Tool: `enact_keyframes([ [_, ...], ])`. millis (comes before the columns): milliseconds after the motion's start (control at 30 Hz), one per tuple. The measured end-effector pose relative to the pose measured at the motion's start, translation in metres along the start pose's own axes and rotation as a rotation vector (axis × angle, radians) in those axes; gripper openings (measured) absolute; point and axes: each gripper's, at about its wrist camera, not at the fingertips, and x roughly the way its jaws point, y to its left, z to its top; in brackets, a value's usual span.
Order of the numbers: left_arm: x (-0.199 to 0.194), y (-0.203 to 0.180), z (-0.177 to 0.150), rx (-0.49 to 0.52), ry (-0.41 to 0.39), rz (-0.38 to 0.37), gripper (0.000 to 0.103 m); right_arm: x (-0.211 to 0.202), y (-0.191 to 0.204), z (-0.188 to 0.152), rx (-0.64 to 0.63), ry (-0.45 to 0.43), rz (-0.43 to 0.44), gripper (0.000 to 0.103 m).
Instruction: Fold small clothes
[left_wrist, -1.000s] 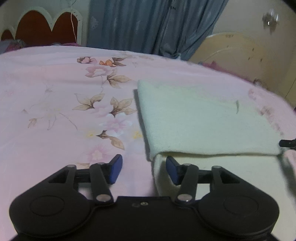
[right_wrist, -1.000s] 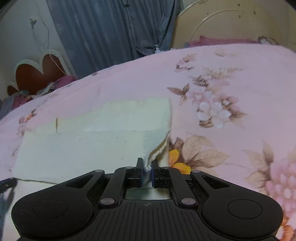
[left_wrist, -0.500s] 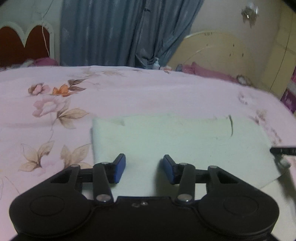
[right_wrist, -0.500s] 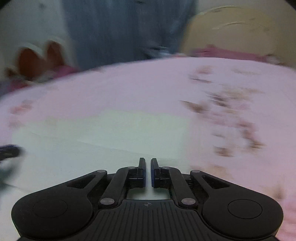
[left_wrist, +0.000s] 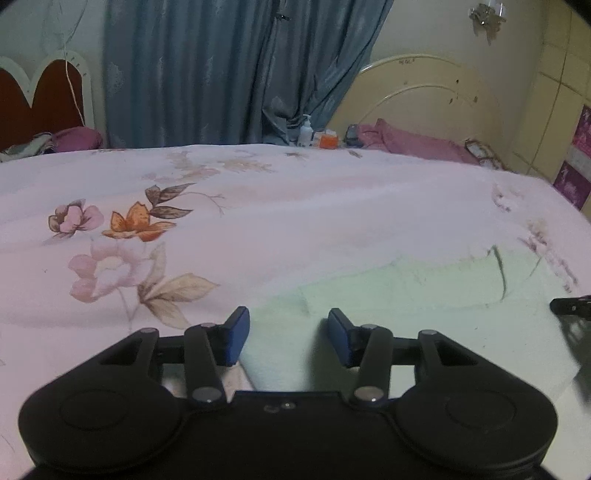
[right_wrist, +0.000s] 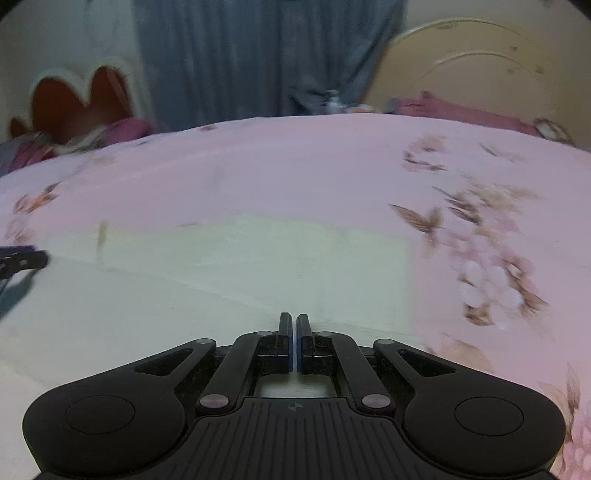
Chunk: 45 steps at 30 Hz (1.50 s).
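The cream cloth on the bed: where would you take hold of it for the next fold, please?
Probably at a near corner of the cream cloth, coming low from the near side. It lies flat, so only edges offer a pinch. The left gripper stands open over the near-left edge; the right gripper is shut and empty.

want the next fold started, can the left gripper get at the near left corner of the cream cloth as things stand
Probably yes. The left gripper is open with nothing between its pads, and the cream cloth edge lies flat on the bedsheet just under them, uncovered. The right gripper sits shut and empty, well aside.
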Motion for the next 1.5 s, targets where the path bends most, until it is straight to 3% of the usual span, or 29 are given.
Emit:
enact_keyframes([
  [67,-0.013,-0.001,0.0,-0.021,-0.038,-0.001,0.047,-0.002,0.005,0.002,-0.009,0.0,-0.018,0.0],
  [100,-0.02,-0.006,-0.002,-0.043,-0.063,-0.043,0.049,-0.005,0.011,0.005,-0.004,-0.013,-0.026,0.0],
  [300,-0.011,-0.061,-0.007,-0.009,-0.043,-0.125,0.049,0.007,0.095,0.022,-0.024,-0.01,0.165,0.0],
  [467,-0.004,-0.059,-0.022,-0.02,-0.02,-0.093,0.046,0.027,0.133,0.018,-0.081,0.014,0.204,0.0],
  [567,-0.015,-0.034,-0.033,-0.014,-0.033,-0.064,0.046,0.017,0.117,0.009,-0.179,-0.026,0.119,0.0],
  [633,-0.021,-0.019,-0.036,-0.022,-0.034,-0.057,0.045,0.009,0.078,0.002,-0.144,-0.041,0.016,0.0],
  [733,-0.025,-0.017,-0.036,-0.023,-0.03,-0.066,0.045,0.001,0.031,-0.002,-0.045,-0.03,0.02,0.0],
  [833,-0.042,-0.035,-0.033,-0.021,-0.072,-0.079,0.045,-0.006,0.047,0.007,-0.09,-0.032,-0.022,0.0],
  [900,-0.056,-0.048,-0.039,-0.018,-0.091,-0.096,0.045,-0.021,0.064,0.007,-0.098,-0.081,0.014,0.01],
  [933,-0.06,-0.054,-0.043,-0.015,-0.095,-0.1,0.045,-0.027,0.073,0.004,-0.095,-0.084,0.044,0.043],
  [967,-0.063,-0.06,-0.049,-0.018,-0.093,-0.103,0.045,-0.03,0.083,-0.002,-0.104,-0.083,0.077,0.067],
  [1033,-0.063,-0.069,-0.062,-0.038,-0.068,-0.115,0.044,-0.035,0.101,-0.014,-0.136,-0.072,0.137,0.065],
  [1067,-0.06,-0.07,-0.068,-0.044,-0.056,-0.106,0.044,-0.033,0.109,-0.021,-0.158,-0.05,0.158,0.051],
  [1133,-0.06,-0.069,-0.079,-0.044,-0.056,-0.088,0.043,-0.024,0.118,-0.035,-0.187,0.005,0.16,0.037],
  [1233,-0.071,-0.063,-0.088,-0.027,-0.064,-0.07,0.041,-0.026,0.109,-0.043,-0.209,-0.012,0.151,0.036],
  [1300,-0.073,-0.056,-0.088,-0.026,-0.057,-0.069,0.04,-0.031,0.086,-0.041,-0.173,-0.026,0.09,0.029],
  [1433,-0.077,-0.051,-0.088,-0.029,-0.05,-0.067,0.04,-0.041,0.012,-0.039,-0.022,-0.027,-0.053,0.027],
  [1500,-0.078,-0.054,-0.088,-0.025,-0.05,-0.058,0.039,-0.046,-0.011,-0.039,0.017,-0.026,-0.07,0.003],
])
